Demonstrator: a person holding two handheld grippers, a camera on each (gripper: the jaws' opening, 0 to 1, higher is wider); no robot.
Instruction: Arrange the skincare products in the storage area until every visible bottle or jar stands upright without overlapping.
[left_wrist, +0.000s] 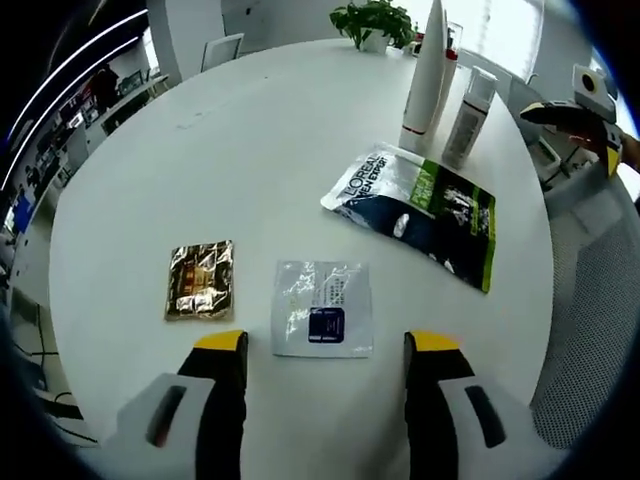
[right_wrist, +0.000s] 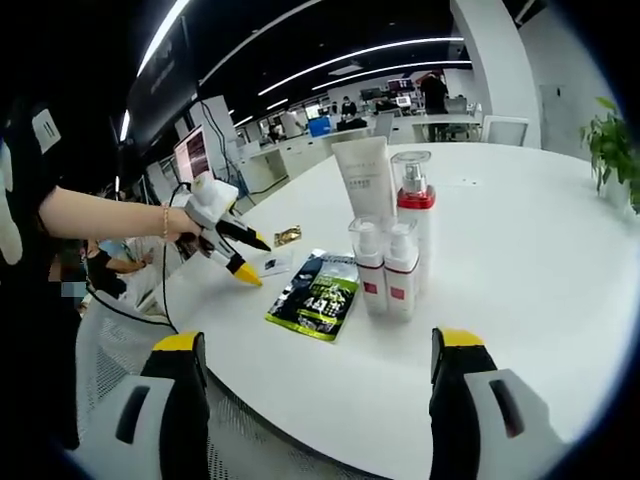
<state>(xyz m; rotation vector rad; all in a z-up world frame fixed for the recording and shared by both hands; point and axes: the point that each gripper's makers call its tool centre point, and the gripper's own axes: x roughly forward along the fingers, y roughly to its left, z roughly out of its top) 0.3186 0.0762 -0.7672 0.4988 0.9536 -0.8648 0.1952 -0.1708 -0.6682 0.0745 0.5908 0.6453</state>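
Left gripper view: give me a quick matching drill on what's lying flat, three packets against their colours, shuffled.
Things:
1. large packet
2. small square packet
3. foil packet

Colours:
A. gold
B. clear white with a dark blue square
C. white, black and green

Pairs: 1-C, 2-B, 3-A. All three lie flat on the white table, apart from each other.

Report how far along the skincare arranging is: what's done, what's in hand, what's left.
Done: the white tube, the red-collared pump bottle and two small bottles stand upright together on the round table.

In hand: nothing. The left gripper and right gripper are both open and empty.

Left: the green sachet, clear sachet and gold sachet lie flat, apart, untouched.
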